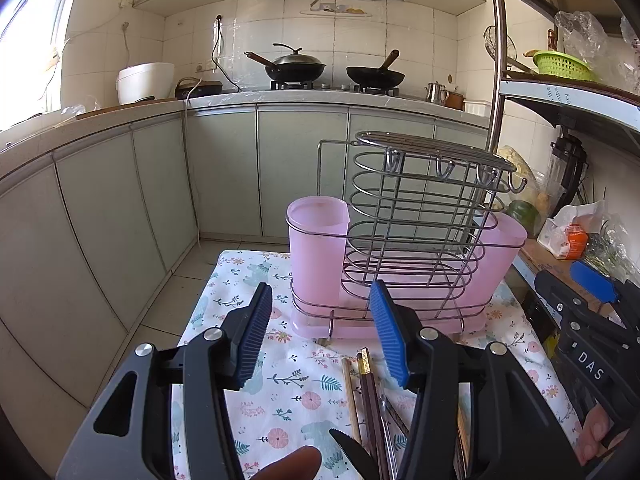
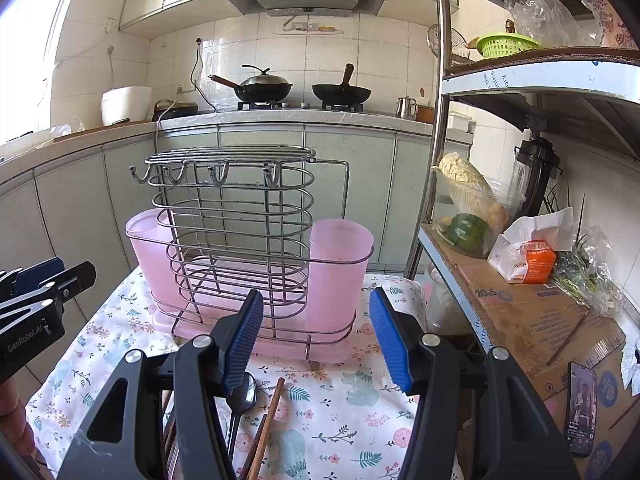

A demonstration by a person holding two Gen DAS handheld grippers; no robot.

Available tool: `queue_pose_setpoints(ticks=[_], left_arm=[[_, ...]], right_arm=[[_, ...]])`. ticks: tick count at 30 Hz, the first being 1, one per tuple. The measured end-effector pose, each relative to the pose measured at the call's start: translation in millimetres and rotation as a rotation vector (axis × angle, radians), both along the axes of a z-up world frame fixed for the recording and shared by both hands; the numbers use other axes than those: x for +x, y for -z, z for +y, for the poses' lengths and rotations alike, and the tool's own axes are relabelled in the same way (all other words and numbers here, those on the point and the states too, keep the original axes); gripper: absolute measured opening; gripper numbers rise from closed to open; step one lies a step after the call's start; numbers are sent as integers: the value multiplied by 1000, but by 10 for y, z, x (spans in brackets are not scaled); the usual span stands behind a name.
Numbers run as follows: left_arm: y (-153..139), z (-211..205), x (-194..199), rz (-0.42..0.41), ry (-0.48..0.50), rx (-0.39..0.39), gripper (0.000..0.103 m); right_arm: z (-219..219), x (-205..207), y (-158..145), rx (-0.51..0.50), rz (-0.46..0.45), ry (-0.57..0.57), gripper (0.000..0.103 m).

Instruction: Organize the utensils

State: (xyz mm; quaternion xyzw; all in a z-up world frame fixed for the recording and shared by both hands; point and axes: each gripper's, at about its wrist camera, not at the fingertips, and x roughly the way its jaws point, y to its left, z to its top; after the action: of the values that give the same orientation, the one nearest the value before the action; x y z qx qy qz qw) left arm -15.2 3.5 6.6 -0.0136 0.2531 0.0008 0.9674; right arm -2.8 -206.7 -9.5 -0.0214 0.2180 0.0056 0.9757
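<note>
Left wrist view: left claw (image 1: pixel 324 332) wide open, empty — chopsticks (image 1: pixel 370 396) below; right claw (image 2: pixel 316 338) wide open, empty — facing wire utensil rack (image 2: pixel 236 240).

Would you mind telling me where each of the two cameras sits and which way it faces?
Left wrist: on the left gripper, open, facing the wire rack and stove; the right gripper and a fingertip show.
Right wrist: on the right gripper, open, facing the same rack; the left gripper shows at the left edge.
Shared: rack, pink cups, floral cloth, chopsticks.
</note>
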Motion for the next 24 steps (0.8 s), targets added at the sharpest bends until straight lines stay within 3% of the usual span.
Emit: queue_pose_setpoints(ticks=[10,24], left_arm=[[65,26,-15,21,13,3,52],[252,-9,3,75,23,24,52]], right_arm=[[16,-26,32,4,22,-9,55],[-17,51,226,26,123,-19,55]])
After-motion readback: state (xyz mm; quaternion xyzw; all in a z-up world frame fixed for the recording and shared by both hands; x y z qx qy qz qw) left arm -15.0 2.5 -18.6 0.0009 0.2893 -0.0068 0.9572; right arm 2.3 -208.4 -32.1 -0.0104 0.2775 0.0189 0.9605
